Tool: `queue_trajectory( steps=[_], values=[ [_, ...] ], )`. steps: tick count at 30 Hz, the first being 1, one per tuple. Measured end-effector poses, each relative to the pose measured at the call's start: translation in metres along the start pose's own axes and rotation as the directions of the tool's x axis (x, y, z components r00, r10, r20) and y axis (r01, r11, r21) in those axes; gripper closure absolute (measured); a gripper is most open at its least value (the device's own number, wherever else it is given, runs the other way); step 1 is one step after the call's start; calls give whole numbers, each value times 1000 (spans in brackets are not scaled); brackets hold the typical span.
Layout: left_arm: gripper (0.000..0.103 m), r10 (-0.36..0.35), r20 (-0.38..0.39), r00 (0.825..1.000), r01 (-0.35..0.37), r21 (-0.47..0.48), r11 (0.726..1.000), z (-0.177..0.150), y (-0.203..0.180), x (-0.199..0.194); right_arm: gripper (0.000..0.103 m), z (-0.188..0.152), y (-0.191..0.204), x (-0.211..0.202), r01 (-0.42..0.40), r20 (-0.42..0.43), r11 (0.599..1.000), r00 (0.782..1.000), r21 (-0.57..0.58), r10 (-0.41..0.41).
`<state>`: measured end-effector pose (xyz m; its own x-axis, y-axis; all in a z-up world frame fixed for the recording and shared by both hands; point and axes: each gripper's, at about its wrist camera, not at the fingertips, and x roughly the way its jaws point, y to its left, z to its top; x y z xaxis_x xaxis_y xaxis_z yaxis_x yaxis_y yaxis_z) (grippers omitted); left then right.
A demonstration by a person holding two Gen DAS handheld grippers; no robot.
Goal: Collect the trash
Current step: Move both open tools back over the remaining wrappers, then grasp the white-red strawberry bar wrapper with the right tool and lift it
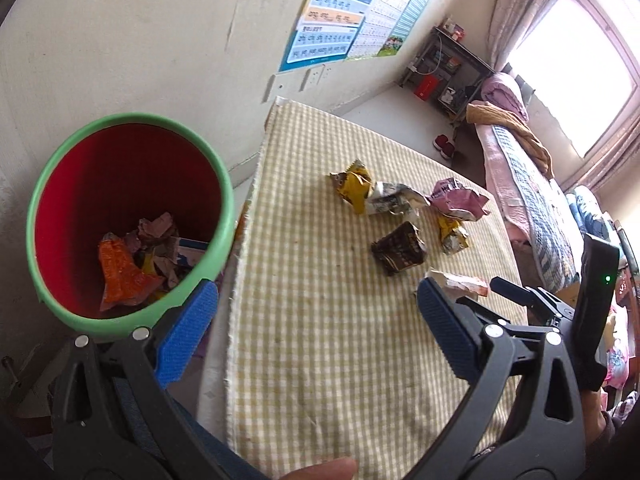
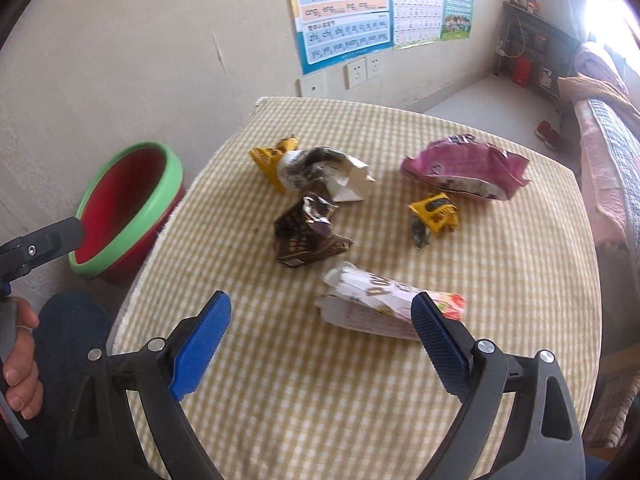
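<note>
Several crumpled wrappers lie on the checked tablecloth (image 2: 320,400): a dark brown one (image 2: 306,236), a white and yellow one (image 2: 316,170), a pink bag (image 2: 464,168), a small yellow one (image 2: 434,214) and a white and pink packet (image 2: 376,306). My right gripper (image 2: 322,332) stands open above the near cloth, its right pad beside that packet. My left gripper (image 1: 316,324) is open with nothing in it, over the table's left edge, beside the red bin with a green rim (image 1: 132,216) that holds several wrappers. The brown wrapper (image 1: 398,248) and the pink bag (image 1: 460,198) lie ahead of it.
The bin (image 2: 128,208) stands on the floor left of the table, against the wall. A bed with pink bedding (image 2: 608,168) runs along the right side. A dark shelf (image 1: 444,72) stands in the far corner. A hand (image 2: 18,360) holds the left gripper's handle.
</note>
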<state>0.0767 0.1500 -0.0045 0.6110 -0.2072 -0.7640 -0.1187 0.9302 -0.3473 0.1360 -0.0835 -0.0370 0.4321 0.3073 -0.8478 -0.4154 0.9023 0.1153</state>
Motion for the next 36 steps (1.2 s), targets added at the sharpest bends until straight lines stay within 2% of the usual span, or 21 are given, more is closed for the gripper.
queue_trajectory(
  steps=[8, 12, 17, 21, 22, 24, 27, 29, 33, 36],
  values=[
    [5, -27, -27, 999, 29, 49, 998, -3, -29, 15, 15, -16, -50, 3, 59, -35, 997, 998, 52, -57],
    [5, -30, -35, 999, 33, 62, 998, -3, -34, 19, 15, -20, -55, 13, 65, -52, 997, 997, 33, -63],
    [5, -22, -45, 999, 25, 67, 997, -6, -35, 22, 18, -21, -45, 30, 86, -65, 995, 994, -48, -89],
    [5, -11, -50, 999, 13, 57, 998, -8, -29, 23, 33, -19, -41, 43, 92, -79, 991, 992, -102, -100],
    [5, -8, -51, 999, 11, 54, 998, -9, -27, 24, 34, -19, -41, 47, 82, -87, 991, 992, -101, -91],
    [5, -5, -54, 999, 7, 53, 999, -10, -26, 24, 53, -19, -42, 53, 84, -106, 990, 990, -109, -96],
    [5, -2, -58, 998, 5, 49, 999, -11, -25, 25, 67, -21, -44, 56, 55, -115, 993, 991, -102, -66],
    [5, -1, -61, 998, 4, 48, 999, -12, -24, 27, 67, -21, -47, 55, 50, -117, 995, 991, -92, -60],
    [5, -6, -67, 998, 9, 52, 999, -12, -27, 30, 80, -22, -49, 51, 32, -119, 996, 992, -84, -42],
    [5, -11, -66, 998, 15, 62, 998, -14, -30, 30, 85, -24, -52, 47, 8, -126, 998, 992, -63, -16]
  ],
)
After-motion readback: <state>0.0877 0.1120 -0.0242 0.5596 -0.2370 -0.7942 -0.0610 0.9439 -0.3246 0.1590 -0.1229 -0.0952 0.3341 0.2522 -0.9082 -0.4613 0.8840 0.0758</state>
